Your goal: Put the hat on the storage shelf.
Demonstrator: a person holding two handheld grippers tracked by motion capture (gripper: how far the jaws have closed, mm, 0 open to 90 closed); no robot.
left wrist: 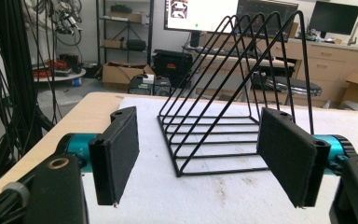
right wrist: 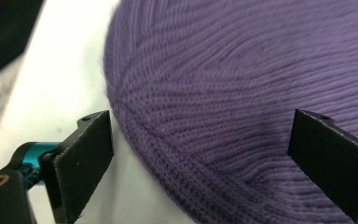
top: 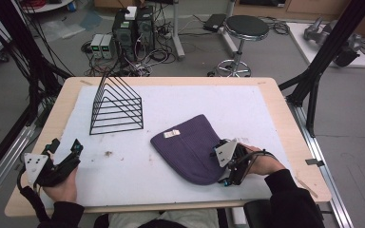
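Note:
A purple knit hat [top: 190, 145] lies flat on the white mat, right of centre, with a small white label near its far left edge. My right gripper [top: 224, 166] is at the hat's near right edge, open, its jaws straddling the rounded knit edge [right wrist: 205, 154]: one jaw over the mat, the other over the fabric. My left gripper [top: 66, 147] is held low at the table's near left, open and holding nothing. In the left gripper view its jaws frame a black wire rack [left wrist: 233, 93], which stands on the mat at the back left [top: 116, 105].
A white mat [top: 247, 109] covers most of the wooden table [top: 275, 95]. Black frame posts stand at both sides. Behind the table are a black stool [top: 244, 28], computer boxes and many cables on the floor.

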